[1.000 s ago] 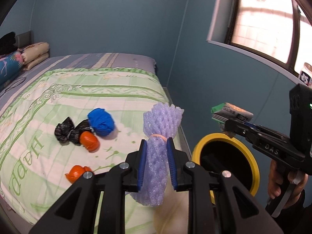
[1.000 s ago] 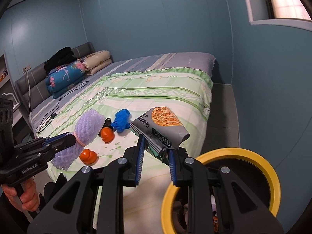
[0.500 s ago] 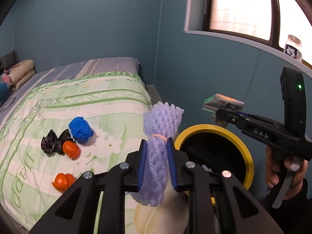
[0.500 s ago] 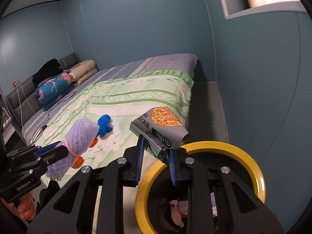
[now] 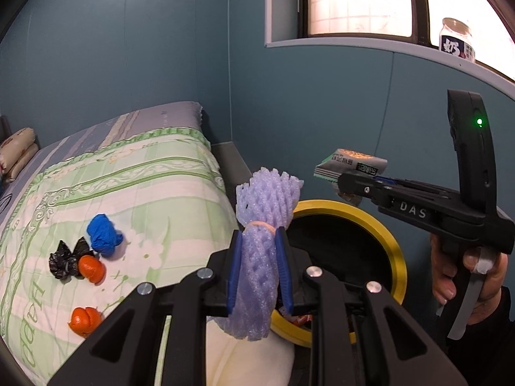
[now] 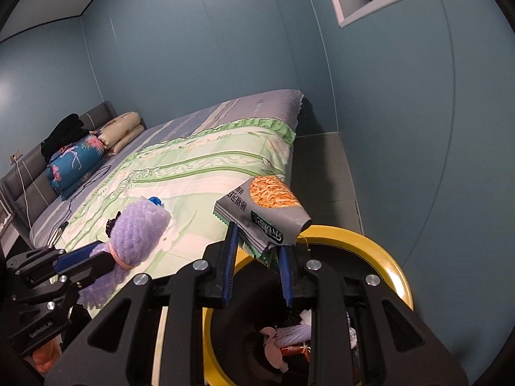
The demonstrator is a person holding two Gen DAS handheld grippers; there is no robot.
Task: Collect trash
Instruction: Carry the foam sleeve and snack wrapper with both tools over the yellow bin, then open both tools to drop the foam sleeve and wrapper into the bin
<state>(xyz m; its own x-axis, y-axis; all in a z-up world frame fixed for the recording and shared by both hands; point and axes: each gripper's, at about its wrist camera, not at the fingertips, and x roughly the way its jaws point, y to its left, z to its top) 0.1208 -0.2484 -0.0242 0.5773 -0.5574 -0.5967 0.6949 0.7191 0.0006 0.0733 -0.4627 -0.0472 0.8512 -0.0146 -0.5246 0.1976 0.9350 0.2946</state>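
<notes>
1. The left gripper [image 5: 259, 270] is clamped on a purple foam net [image 5: 262, 225], pinched at its banded waist; the net stands upright between the pads, its frilled top above them and its lower end hanging below; the right gripper [image 6: 257, 257] is clamped on the lower edge of a grey snack packet [image 6: 264, 207], which juts up and forward from the pads.

2. The step in hand looks like delivery; both pieces are carried to the bin, none yet dropped.

3. Just ahead of and below the right gripper is the yellow-rimmed bin [image 6: 383, 257], mouth open, with scraps already inside; the packet sits over its near rim; from the left gripper, the bin [image 5: 389, 244] lies ahead and to the right, the net beside its rim rather than over the mouth.

4. The next move likely calls for parting the right pads over the opening, then bringing the net rightward across the rim before letting go.

5. Room is tight: the bin stands between the bed edge [image 5: 222, 193] and the blue wall [image 5: 338, 112]; the two grippers are near each other.

6. Left of the left gripper, on the bed, more trash waits: a blue wad [image 5: 104, 234], a black wad [image 5: 64, 259], two orange wads [image 5: 92, 268].
</notes>
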